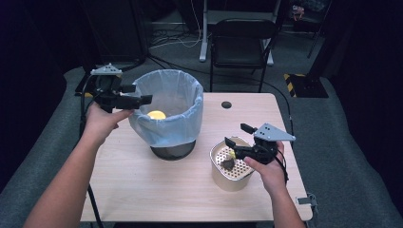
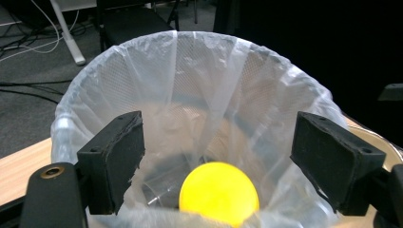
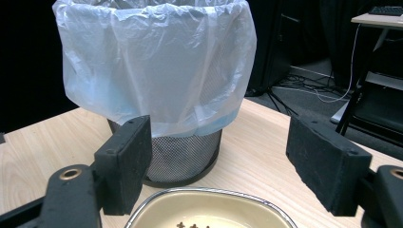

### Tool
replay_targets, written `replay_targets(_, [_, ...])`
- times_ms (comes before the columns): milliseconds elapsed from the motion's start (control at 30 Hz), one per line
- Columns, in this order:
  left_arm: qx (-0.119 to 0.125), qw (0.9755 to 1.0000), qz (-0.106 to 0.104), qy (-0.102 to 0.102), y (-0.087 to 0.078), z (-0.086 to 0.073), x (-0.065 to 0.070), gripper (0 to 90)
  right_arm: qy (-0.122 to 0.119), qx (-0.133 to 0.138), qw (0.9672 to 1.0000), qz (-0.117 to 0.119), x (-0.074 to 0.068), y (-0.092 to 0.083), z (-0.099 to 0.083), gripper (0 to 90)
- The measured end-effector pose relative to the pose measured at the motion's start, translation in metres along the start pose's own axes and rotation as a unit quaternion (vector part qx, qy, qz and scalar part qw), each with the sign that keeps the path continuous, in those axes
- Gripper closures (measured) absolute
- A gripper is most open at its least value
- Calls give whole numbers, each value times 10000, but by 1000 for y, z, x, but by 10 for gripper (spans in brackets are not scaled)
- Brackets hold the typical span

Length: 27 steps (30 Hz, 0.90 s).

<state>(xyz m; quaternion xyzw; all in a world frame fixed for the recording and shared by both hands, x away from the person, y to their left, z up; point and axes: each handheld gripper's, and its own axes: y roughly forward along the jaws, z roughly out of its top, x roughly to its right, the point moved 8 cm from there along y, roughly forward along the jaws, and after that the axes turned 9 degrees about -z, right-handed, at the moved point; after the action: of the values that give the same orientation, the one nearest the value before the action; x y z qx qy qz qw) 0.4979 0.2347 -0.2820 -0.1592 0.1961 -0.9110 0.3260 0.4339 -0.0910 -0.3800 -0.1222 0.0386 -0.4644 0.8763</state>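
Lined bin and cream tub on a worktop, a tool held over each, both with jaws apart.

The pale wood worktop (image 1: 157, 190) carries a black mesh bin (image 1: 167, 114) with a translucent liner (image 3: 157, 61) folded over its rim; a yellow ball (image 2: 219, 193) lies inside it, down in the liner. Near the bin, toward the right front, stands a cream tub (image 1: 233, 166) with a perforated insert and a small dark lump on it. The left tool (image 1: 142, 100) hangs at the bin's left rim, jaws spread wide and empty, the ball below between them. The right tool (image 1: 236, 135) hovers over the tub, jaws open, gripping nothing. No brand, label or writing can be read on anything.
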Motion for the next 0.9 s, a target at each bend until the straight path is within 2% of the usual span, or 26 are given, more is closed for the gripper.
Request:
replay_targets(133, [96,9999,-60,59,-16,-8,6,185,-29,-22,10000,13,-2,0,0,234])
replay_targets(233, [125,9998,-182,18,-28,-17,9,185,14,2,10000,-15,-2,-3,1,234])
replay_targets(300, [131,9998,-143,42,-35,-21,9,185,-1,35,10000,-5,-2,-3,2,234])
replay_targets(433, [255,9994,-209,-77,-52,-32,11,185,-13,57,10000,-11,-3,-5,4,234])
replay_targets(500, [249,9995,-157,-70,-58,-41,10,185,-11,54,10000,-33,-4,-6,5,234])
replay_targets(533, [231,9996,-151,-74,-60,-46,10,185,-63,68,10000,-8,-4,-7,5,234])
replay_targets(700, [233,9996,-64,-171,-66,-70,1,185,-19,79,10000,-37,-5,-7,6,234])
replay_targets(800, [278,9992,-94,-280,-66,-86,-3,186,-58,71,10000,-19,-4,-6,5,234])
replay_targets(900, [251,9991,-72,-340,-63,-105,-8,186,18,64,10000,-52,-3,-7,5,234])
